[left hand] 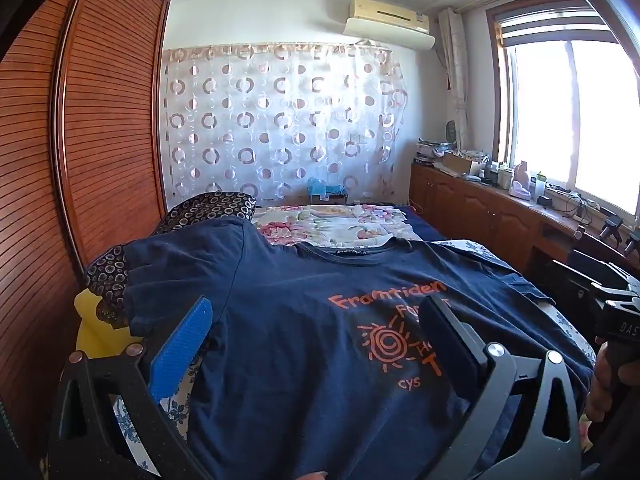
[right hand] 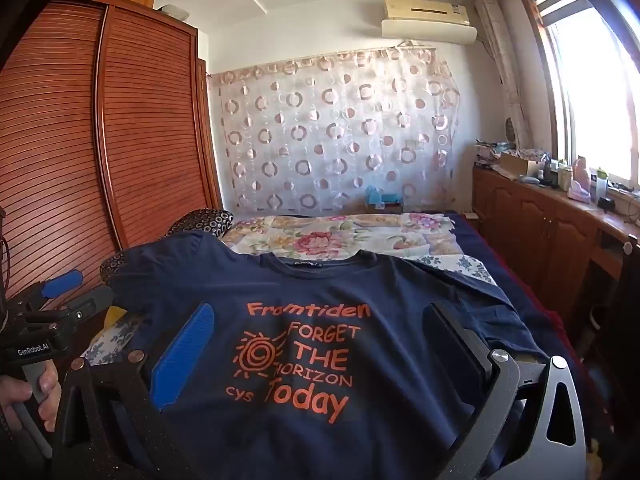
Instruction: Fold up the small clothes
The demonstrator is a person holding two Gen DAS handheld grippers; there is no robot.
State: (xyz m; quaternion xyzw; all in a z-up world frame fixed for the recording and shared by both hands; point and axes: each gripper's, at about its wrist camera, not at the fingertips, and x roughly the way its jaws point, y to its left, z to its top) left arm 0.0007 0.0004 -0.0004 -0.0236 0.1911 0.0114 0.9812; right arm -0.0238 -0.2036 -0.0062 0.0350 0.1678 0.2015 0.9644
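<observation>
A navy T-shirt (left hand: 304, 320) (right hand: 320, 288) with orange lettering lies spread face up on the bed, collar toward the far wall. My left gripper (left hand: 316, 312) hovers open over its left half, with its blue finger (left hand: 180, 348) near the left sleeve and its black finger (left hand: 452, 340) over the print. My right gripper (right hand: 316, 316) is also open, above the chest print, its blue finger (right hand: 184, 356) left of the lettering and its black finger (right hand: 456, 344) to the right. Nothing sits between either pair of jaws. The left gripper's body (right hand: 60, 300) shows at the left edge of the right wrist view, held by a hand.
A brown slatted wardrobe (left hand: 80, 140) stands close on the left. A floral quilt (right hand: 340, 236) and dark patterned pillows (left hand: 208, 208) lie beyond the shirt. A cluttered wooden cabinet (right hand: 552, 216) runs under the window on the right. A yellow object (left hand: 88, 332) lies by the left sleeve.
</observation>
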